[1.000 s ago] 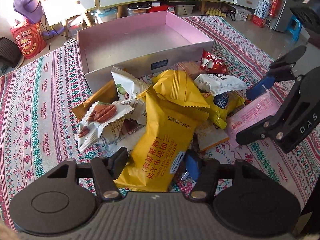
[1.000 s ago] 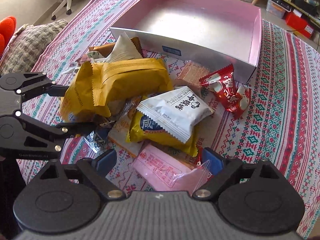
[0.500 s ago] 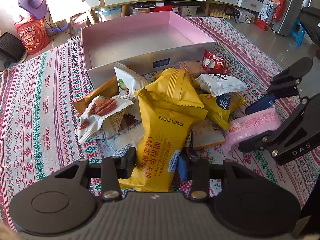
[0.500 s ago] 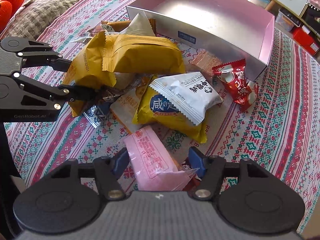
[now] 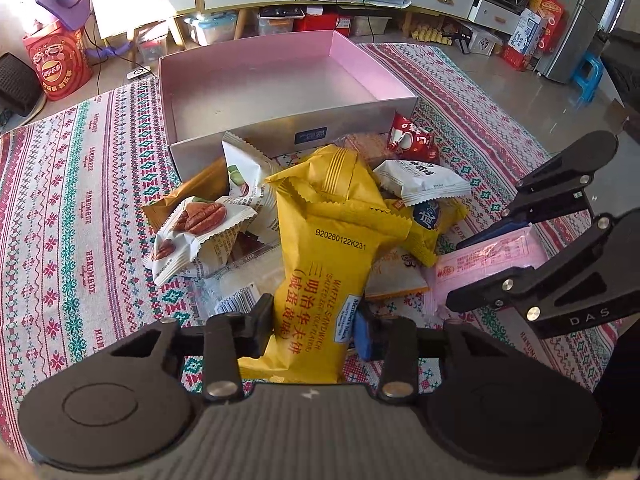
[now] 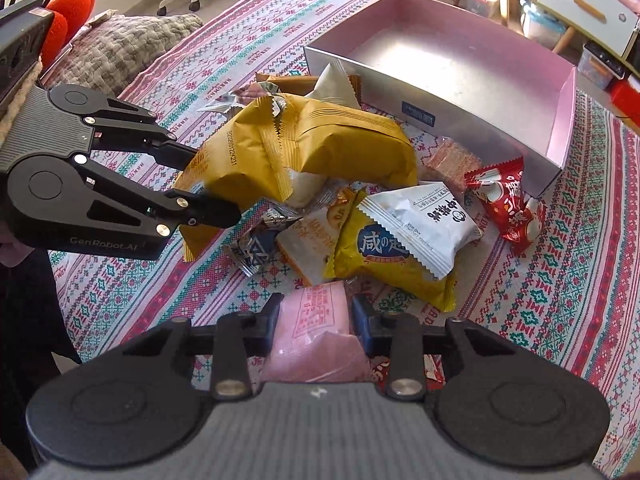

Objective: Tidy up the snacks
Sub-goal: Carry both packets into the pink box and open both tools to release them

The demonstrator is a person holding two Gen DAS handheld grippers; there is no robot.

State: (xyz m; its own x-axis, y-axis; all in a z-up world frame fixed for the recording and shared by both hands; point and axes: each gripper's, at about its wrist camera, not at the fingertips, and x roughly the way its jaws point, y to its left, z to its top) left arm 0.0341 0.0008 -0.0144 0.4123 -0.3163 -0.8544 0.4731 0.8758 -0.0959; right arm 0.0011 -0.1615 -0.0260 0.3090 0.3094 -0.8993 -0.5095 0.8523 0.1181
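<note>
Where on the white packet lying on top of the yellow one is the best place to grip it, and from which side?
Take the white packet by its serrated near seam, coming from above. That flat crimped edge overhangs the yellow packet beneath, so tongs could likely pinch it alone; the puffed middle looks wide and slippery.

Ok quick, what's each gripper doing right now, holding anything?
Left gripper: jaws just closed onto the long yellow waffle sandwich packet.
Right gripper: jaws just closed onto the pink snack packet.
</note>
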